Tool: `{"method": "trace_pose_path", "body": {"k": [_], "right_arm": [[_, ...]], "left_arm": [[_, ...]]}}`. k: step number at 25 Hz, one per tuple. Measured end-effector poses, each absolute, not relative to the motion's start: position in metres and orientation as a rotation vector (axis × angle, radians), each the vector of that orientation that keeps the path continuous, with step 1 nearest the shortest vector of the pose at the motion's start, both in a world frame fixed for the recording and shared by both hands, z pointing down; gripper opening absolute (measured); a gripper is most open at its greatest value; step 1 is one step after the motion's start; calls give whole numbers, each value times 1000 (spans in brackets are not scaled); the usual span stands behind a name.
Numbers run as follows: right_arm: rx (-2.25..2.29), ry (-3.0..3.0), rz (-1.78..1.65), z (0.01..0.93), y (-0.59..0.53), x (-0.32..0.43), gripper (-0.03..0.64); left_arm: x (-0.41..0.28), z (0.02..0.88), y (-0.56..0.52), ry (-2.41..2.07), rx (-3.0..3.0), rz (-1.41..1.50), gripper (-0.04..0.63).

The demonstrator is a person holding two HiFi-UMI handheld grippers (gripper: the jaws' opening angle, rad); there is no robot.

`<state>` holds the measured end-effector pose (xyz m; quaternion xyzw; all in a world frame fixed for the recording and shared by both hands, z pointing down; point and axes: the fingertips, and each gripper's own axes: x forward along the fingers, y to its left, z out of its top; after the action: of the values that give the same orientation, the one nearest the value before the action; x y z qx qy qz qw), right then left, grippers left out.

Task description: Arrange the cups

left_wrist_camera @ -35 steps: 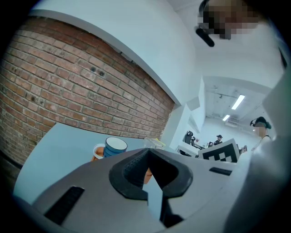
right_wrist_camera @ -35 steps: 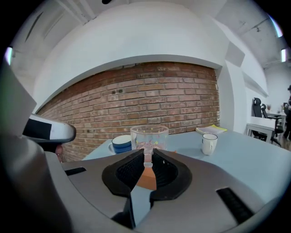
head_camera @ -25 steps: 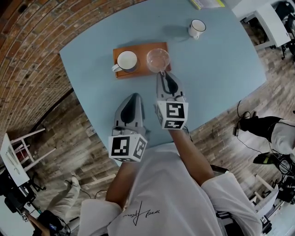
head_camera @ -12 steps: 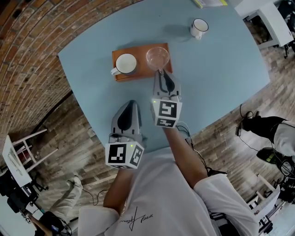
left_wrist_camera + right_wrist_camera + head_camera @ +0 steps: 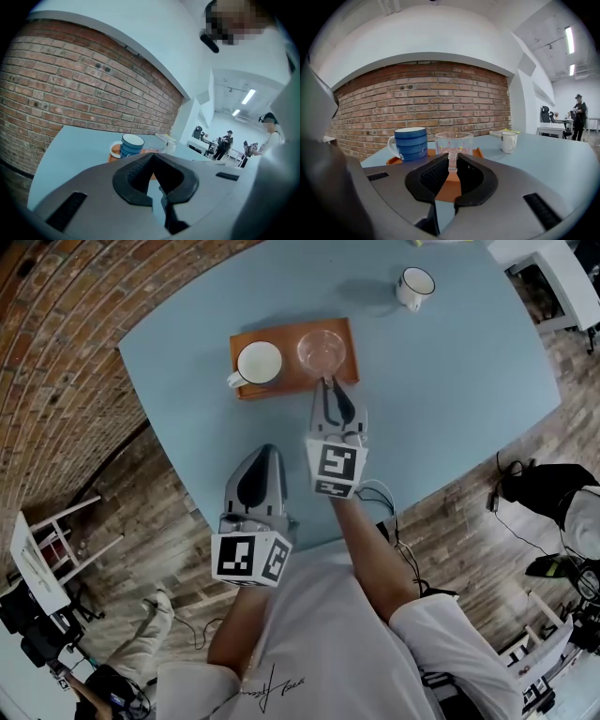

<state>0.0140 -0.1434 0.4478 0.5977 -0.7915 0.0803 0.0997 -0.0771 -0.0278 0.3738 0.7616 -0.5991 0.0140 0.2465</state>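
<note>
Left side: the left gripper (image 5: pixel 265 452) had its jaws fully together with nothing between them. It hung over the near edge of the counter (image 5: pixel 450 381), well apart from the cups.

Centre-left: the blue striped mug (image 5: pixel 258 364) stood upright on the left half of the orange tray (image 5: pixel 242 393), handle pointing left.

Centre: the right gripper (image 5: pixel 327 382) was closed on the handle of the glass cup (image 5: pixel 322 351), pinching it at the jaw tips. The cup was upright over the right half of the tray, near the blue striped mug but not touching it. I could not confirm whether its base rested on the tray.

Far right: the white mug (image 5: pixel 415 285) stood alone on the counter, well apart from the tray.

Hazards I judged from this state:
- The grip was on a thin, smooth handle only, so the cup could pivot about the pads and tilt.
- Letting go before the base was seated flat could tip the cup or leave it perched on the tray's right rim.
- A leftward drift would knock it against the blue striped mug.
</note>
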Motion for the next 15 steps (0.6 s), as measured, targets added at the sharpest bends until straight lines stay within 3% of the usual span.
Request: {"method": "trace_pose_path", "body": {"k": [15], "right_arm": [[1824, -2337, 257, 466, -141, 15, 57]], "left_arm": [[-78, 385, -24, -1619, 2095, 123, 9]]}}
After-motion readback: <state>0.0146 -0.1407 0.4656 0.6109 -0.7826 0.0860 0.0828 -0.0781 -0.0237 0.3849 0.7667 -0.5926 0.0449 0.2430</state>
